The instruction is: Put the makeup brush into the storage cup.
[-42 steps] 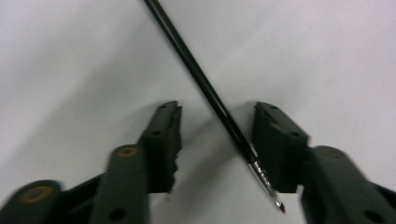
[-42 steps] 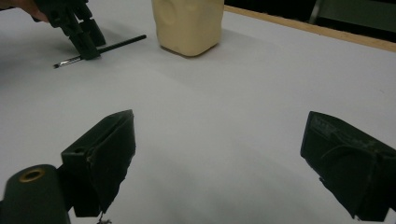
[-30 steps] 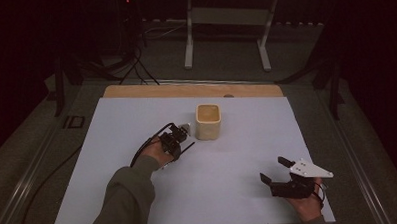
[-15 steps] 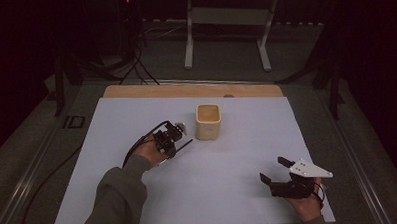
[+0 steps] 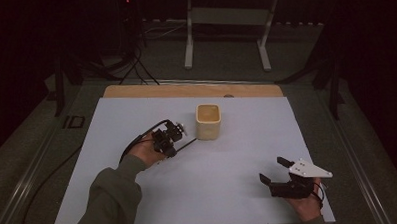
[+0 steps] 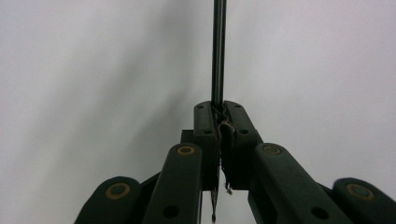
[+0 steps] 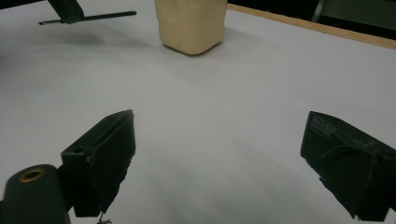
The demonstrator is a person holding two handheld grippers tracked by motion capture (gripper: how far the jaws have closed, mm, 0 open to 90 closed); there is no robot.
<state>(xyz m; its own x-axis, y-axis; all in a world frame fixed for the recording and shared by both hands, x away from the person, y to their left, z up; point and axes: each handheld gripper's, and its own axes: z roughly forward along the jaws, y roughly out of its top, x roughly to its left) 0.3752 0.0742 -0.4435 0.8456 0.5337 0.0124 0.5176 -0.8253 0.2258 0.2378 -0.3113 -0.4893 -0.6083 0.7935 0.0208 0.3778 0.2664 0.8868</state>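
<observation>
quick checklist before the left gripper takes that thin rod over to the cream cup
1. Left gripper shut on the thin rod: ok.
2. Rod straight in the jaws, not skewed: ok in the left gripper view.
3. Cream cup upright, mouth open: ok.
4. Cup empty inside: cannot tell.
5. White table bare between rod tip and cup: ok.
6. Right gripper open, well apart from the cup: ok.

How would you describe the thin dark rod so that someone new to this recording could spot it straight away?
Start from the white table sheet and find the cream square cup near its far middle. Just left of the cup, the left gripper is shut on a thin dark rod whose free end points toward the cup's base. It is the one slender straight stick here, unlike the blocky cup and the open right gripper.
</observation>
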